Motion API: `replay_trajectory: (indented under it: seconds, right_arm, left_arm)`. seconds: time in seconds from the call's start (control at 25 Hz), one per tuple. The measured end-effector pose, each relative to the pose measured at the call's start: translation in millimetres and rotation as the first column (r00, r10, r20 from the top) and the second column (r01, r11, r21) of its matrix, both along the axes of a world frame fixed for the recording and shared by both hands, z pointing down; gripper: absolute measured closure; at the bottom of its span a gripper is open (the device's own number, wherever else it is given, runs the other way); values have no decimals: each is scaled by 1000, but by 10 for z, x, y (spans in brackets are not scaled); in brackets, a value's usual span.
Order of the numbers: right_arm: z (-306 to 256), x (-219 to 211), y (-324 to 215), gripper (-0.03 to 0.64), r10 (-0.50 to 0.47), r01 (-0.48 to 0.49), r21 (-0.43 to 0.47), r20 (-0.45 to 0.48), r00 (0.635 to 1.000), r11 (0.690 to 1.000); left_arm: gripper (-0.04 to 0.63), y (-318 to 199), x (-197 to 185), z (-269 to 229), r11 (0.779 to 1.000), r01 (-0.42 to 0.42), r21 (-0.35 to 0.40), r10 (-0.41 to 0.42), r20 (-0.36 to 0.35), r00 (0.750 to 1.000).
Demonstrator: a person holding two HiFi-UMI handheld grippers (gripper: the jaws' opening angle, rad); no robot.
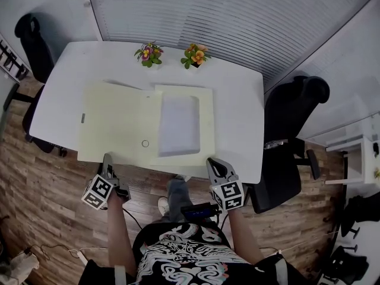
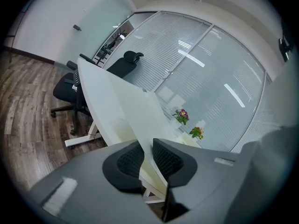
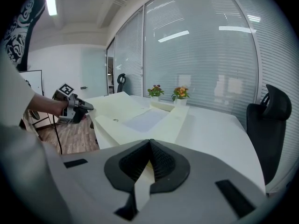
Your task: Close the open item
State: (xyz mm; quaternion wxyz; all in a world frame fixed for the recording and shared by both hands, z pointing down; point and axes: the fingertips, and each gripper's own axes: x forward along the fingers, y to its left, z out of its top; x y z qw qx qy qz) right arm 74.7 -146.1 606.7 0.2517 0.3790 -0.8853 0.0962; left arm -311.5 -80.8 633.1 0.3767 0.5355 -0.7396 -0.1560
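White table (image 1: 237, 100), left tool (image 1: 107, 158) and right tool (image 1: 212, 161) level on folder's (image 1: 119, 117) near edge

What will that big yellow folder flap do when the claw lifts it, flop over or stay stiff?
Probably light: the left flap of the yellow folder looks thin where the left claw pinches its edge. It will likely bend a bit, being wide and held at one spot. It seems fairly stiff though: its edge runs straight past the claw.
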Motion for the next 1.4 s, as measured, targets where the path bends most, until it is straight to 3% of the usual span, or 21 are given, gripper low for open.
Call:
replay_trajectory:
  seconds: [0.44, 1.4]
  right_arm:
    - [7, 1, -3, 615, 4, -4, 22, 5, 1000, 1000]
    - [17, 11, -18, 615, 26, -26, -22, 9, 1000, 999]
  left_arm:
    - [558, -21, 77, -182, 998, -30, 46, 29, 18, 999]
    - [594, -27, 330, -602, 979, -111, 172, 111, 15, 994]
